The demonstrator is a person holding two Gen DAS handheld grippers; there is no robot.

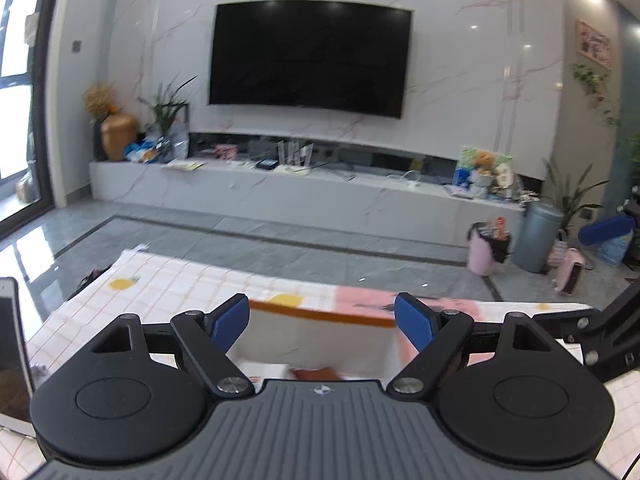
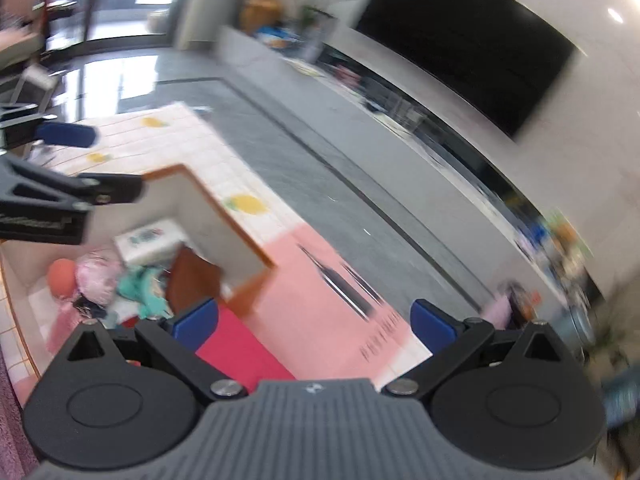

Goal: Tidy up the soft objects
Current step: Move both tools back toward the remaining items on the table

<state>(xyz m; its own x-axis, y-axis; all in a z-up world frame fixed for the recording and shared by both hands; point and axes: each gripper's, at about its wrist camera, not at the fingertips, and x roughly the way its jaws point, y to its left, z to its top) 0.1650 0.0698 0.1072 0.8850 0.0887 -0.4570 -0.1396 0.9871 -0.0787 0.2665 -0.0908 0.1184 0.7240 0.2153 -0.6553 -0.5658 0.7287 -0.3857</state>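
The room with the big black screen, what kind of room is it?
Most likely a home living room: a big TV hangs on a marble wall above a long low cabinet, with potted plants and a shiny tiled floor.

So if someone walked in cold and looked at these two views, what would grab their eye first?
Probably the big black TV on the marble wall, dead centre in the left wrist view. Next, the white box with the orange rim on the checked tablecloth, with soft things piled inside, among them an orange ball. Both grippers, left and right, are open.
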